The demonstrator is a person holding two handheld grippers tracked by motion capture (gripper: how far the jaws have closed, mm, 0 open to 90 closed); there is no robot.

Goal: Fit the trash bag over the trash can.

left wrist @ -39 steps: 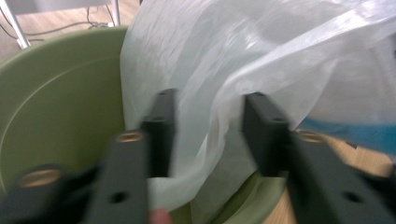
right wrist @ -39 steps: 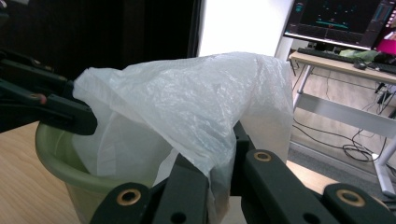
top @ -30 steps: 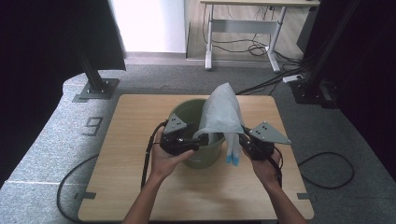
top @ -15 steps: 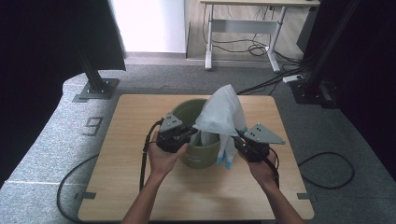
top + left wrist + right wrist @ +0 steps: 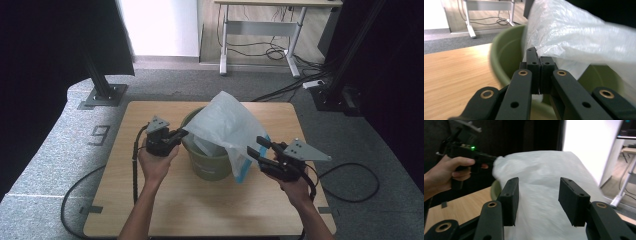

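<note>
Both grippers have drawn apart since a second ago, stretching the white plastic bag (image 5: 227, 122) wider over the green bucket (image 5: 207, 167) at the middle of the wooden table (image 5: 150, 200). Left gripper (image 5: 181, 134) is clamped on the bag's edge at the bucket's rim. Right gripper (image 5: 256, 148), beside the bag's blue-trimmed edge, has just been opening and no longer pinches the bag.

Left gripper (image 5: 179, 135) clamped, right gripper (image 5: 256, 148) agape

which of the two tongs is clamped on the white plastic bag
The left tongs, jaws shut on the white plastic bag at the green bucket rim; the right tongs have just been opening.
</note>
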